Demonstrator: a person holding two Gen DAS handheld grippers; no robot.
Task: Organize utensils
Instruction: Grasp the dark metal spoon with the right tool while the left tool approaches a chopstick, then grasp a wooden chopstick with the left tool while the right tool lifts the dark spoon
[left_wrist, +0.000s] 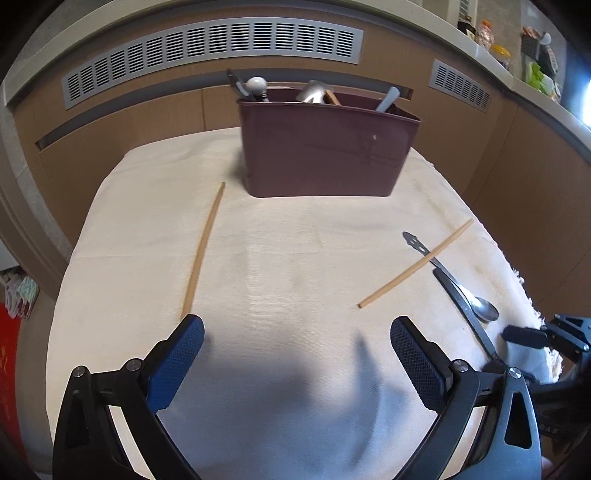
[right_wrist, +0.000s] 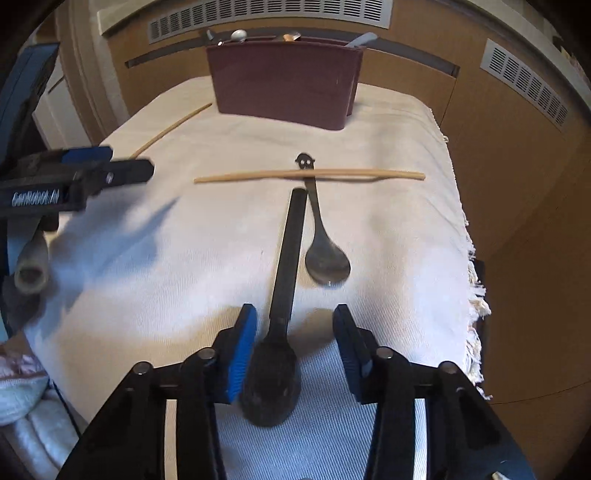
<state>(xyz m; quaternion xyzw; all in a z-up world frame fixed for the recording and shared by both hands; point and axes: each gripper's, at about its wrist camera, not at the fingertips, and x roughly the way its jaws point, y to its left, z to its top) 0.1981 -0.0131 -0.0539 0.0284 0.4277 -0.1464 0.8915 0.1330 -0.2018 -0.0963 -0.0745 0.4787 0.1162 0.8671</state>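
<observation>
1. A home kitchen is shown.
2. Spoons are kept in a brown bin (left_wrist: 325, 147) on a cloth (left_wrist: 277, 258).
3. Jars (left_wrist: 487, 35) are lined up on a counter (left_wrist: 554, 99).
4. Wood panels with vents (left_wrist: 210, 46) are seen behind.

We could not read how the utensils stood inside the maroon holder (left_wrist: 325, 155): its wall hid all but their tops, and its compartments stayed out of sight. In the left wrist view the right claw (left_wrist: 532, 338) was cut off by the frame's edge and smeared by blur. The black spoon's (right_wrist: 284, 280) bowl lay between the right claw's pads, blurred, so we could not tell whether either pad touched it. The jars on the far counter (left_wrist: 495, 44) were too small to identify.
</observation>
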